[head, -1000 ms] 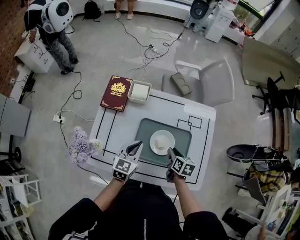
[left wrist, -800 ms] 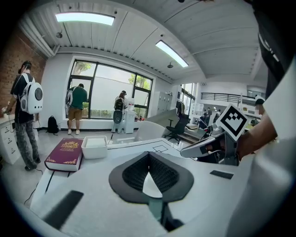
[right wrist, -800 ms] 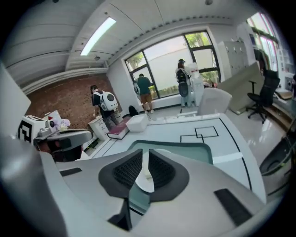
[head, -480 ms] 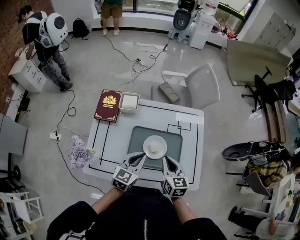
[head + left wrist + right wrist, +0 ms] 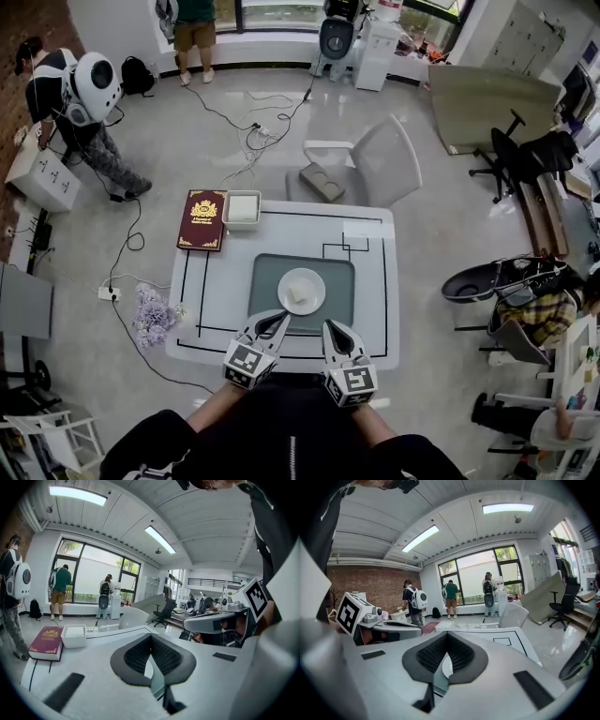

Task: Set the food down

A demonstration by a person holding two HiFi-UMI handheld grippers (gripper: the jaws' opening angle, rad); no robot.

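Pulled back to the near table edge since a second ago, the right gripper (image 5: 331, 328) has just had its jaws closed; they're pressed together on nothing. Same for the left gripper (image 5: 277, 321): shut tight, empty. Just beyond them, the white block of food (image 5: 298, 294) is seen on its plate (image 5: 315, 280), on the grey tray (image 5: 272, 272) mid-table (image 5: 370, 309). At the far left, a red book (image 5: 202, 219) and a white box (image 5: 242, 208) are parked side by side.

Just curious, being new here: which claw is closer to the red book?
Left. The left claw is nearer the book's side of the table; the right claw sits beside it, farther away.
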